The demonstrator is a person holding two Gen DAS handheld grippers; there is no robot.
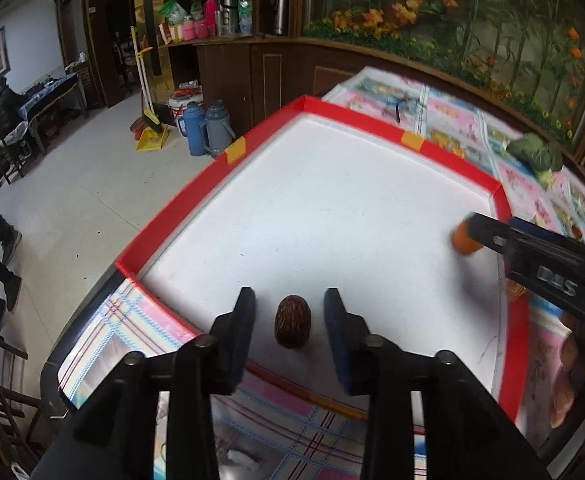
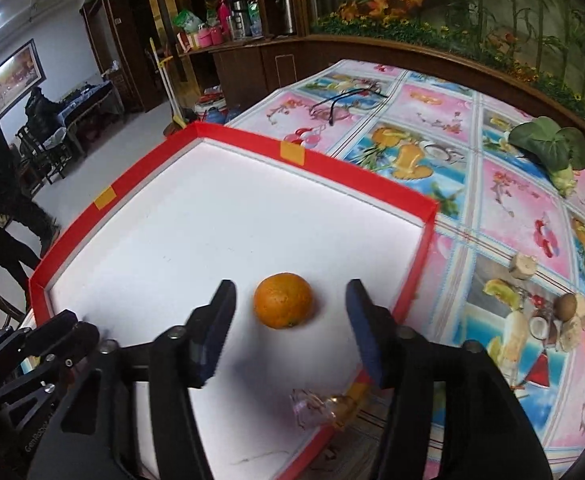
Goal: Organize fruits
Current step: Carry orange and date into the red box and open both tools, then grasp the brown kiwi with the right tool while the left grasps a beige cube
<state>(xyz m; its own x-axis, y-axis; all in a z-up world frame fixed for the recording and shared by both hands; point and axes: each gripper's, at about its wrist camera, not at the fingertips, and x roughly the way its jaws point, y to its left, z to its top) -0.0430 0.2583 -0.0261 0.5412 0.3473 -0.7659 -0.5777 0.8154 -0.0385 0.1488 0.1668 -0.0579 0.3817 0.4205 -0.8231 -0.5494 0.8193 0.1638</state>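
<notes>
Both tongs [image 1: 290, 312] [image 2: 290, 308] gape, seemingly clear of nut [image 1: 291, 321] and orange [image 2: 283, 300].

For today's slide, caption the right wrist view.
Open right gripper straddles an orange lying inside the red-rimmed tray.

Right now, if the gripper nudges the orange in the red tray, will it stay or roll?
The orange looks round and rests on the smooth white floor of the tray, so it would probably roll. It looks firm, so a gentle squeeze should not crush it. The right gripper stands open around it, not touching.
</notes>
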